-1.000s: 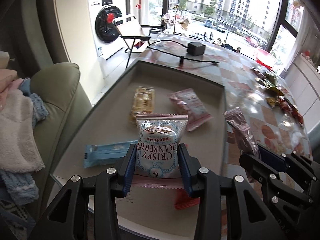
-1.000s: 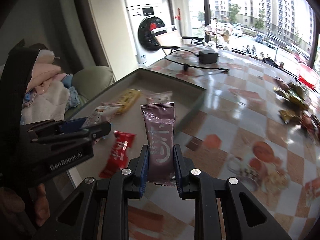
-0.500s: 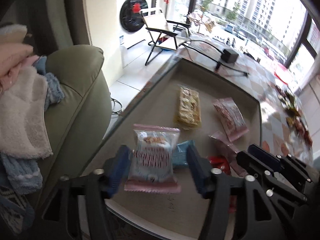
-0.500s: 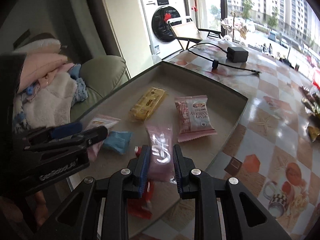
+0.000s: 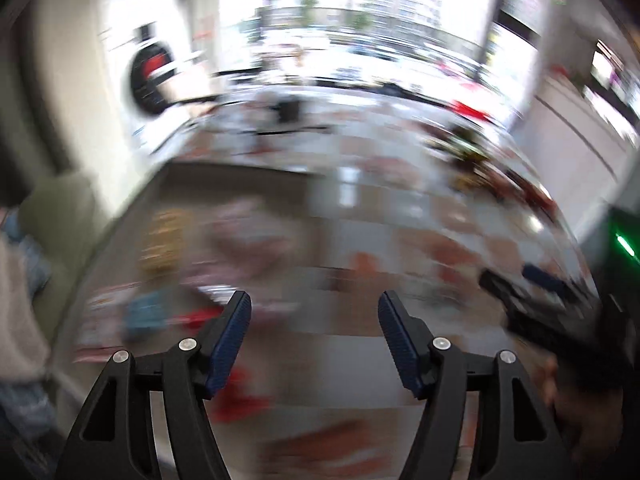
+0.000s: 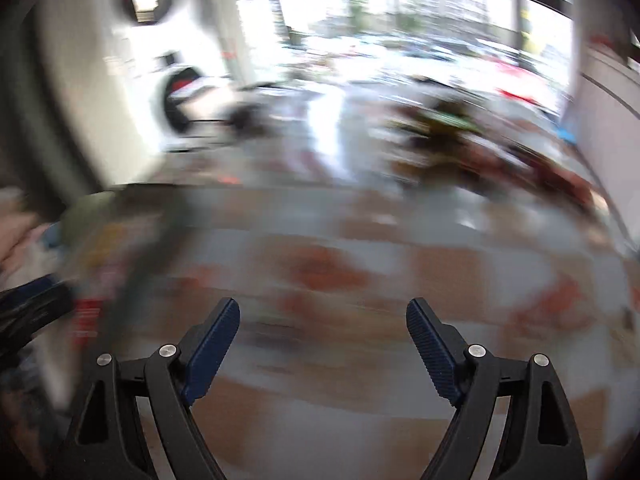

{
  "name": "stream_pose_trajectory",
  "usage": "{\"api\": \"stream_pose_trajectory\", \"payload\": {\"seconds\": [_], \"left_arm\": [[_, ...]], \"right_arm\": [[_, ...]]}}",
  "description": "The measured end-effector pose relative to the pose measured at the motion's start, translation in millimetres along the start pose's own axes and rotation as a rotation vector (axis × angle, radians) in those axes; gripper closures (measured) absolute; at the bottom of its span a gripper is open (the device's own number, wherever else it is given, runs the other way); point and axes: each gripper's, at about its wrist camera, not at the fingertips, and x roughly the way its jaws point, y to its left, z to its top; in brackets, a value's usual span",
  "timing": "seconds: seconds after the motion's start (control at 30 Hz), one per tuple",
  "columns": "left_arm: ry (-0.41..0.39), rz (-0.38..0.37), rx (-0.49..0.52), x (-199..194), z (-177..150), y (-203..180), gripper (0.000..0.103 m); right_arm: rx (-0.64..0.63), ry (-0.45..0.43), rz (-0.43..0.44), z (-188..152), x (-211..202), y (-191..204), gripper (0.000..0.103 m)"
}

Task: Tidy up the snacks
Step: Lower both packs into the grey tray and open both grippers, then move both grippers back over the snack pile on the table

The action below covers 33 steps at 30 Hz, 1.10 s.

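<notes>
Blue ribbed pads line my left hand-held gripper (image 5: 315, 328), spread wide and holding nothing above the desk (image 5: 400, 240); blurred snack packets (image 5: 240, 240) lie in the grey tray (image 5: 120, 248) at left. From the right wrist, my right hand-held gripper (image 6: 323, 330) gapes empty too, facing loose snacks (image 6: 460, 136) heaped far across the glossy patterned top, probably my next pick.

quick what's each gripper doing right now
left gripper: open, holding nothing
right gripper: open, holding nothing
</notes>
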Motion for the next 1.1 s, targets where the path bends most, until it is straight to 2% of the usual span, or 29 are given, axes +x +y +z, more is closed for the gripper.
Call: {"api": "stream_pose_trajectory", "payload": {"seconds": [0.07,0.1,0.2,0.23,0.27,0.33,0.43,0.57,0.73,0.8,0.9,1.0,1.1], "left_arm": [[0.008,-0.034,0.103,12.4,1.2,-46.8,0.031],[0.011,-0.04,0.154,22.1,4.4,-70.5,0.031],[0.058,-0.077,0.222,58.5,24.2,-112.1,0.03],[0.085,-0.064,0.233,75.0,33.2,-122.2,0.03],[0.112,-0.044,0.239,90.1,41.7,-130.0,0.03],[0.164,-0.039,0.243,121.1,58.5,-143.2,0.03],[0.165,-0.01,0.285,154.6,83.0,-157.3,0.03],[0.162,-0.033,0.31,185.6,115.2,-167.5,0.03],[0.163,-0.048,0.361,210.2,140.8,-185.7,0.03],[0.148,-0.039,0.379,217.0,147.5,-190.3,0.022],[0.141,-0.038,0.375,225.9,157.1,-199.0,0.02],[0.129,-0.037,0.37,227.9,159.8,-203.0,0.02],[0.088,-0.002,0.401,218.9,157.2,-209.2,0.02]], "right_arm": [[0.031,0.029,-0.136,-2.5,3.0,-43.6,0.017],[0.026,0.035,-0.181,-3.9,2.4,-59.0,0.017],[0.02,0.049,-0.291,-9.2,-0.9,-102.0,0.017],[0.046,0.044,-0.279,-11.1,-2.6,-114.4,0.017],[0.113,0.043,-0.226,-13.8,-4.4,-131.3,0.012],[0.168,0.014,-0.179,-16.3,-9.7,-141.7,0.007],[0.134,0.028,-0.188,-14.8,-6.1,-133.6,0.001],[0.12,0.031,-0.185,-16.0,-7.0,-131.0,0.001],[0.155,0.008,-0.138,-16.8,-8.8,-137.6,0.0],[0.164,0.003,-0.125,-16.6,-9.1,-139.4,0.0],[0.174,-0.004,-0.113,-16.4,-10.1,-140.7,0.0],[0.176,-0.005,-0.11,-16.1,-10.3,-140.7,0.0],[0.178,-0.007,-0.108,-16.2,-10.5,-140.8,0.0]]}}
